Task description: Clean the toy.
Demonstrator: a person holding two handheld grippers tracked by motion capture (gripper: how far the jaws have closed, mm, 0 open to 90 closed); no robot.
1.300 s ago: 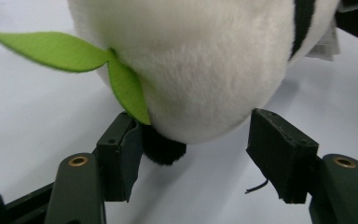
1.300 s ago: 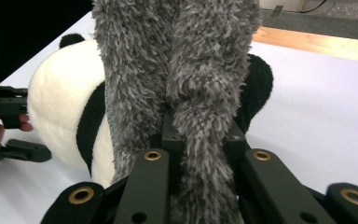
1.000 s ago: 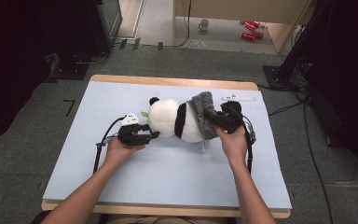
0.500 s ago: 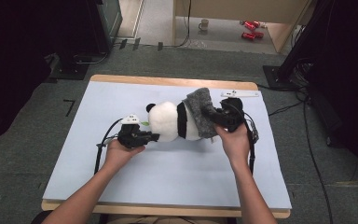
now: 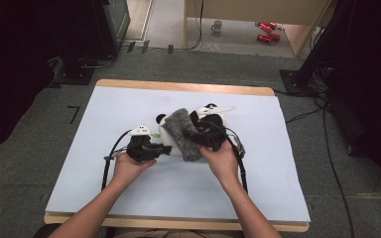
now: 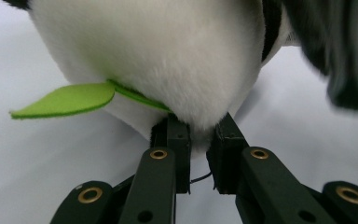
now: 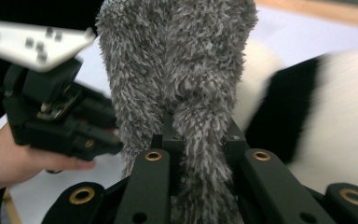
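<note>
I am counting one black-and-white plush panda toy [image 5: 174, 139], one fuzzy grey fabric piece [image 5: 184, 133], one green felt leaf [image 6: 65, 99] and two grippers on the pale blue table cover [image 5: 129, 106].

The panda is lying near the middle of the cover, between my two hands. In the left gripper view its fur is showing as short, soft white pile, with a black band running across the upper right and a blurred dark mass at the right edge. The flat bright-green leaf is sticking out sideways from the white belly on a thin green stem. In the right gripper view the grey fabric is looking shaggy, with long mottled fibres, and it is draping over the panda's black-and-white body, hiding much of it from the high view.

My left gripper [image 6: 196, 140] is pinching a fold of the panda's white fur: its jaws have just been closing and are now standing narrow with the plush squeezed between them. My right gripper [image 7: 200, 140] is clamping the grey fabric, its jaws narrow with a thick tuft of the pile bunching up between them.
</note>
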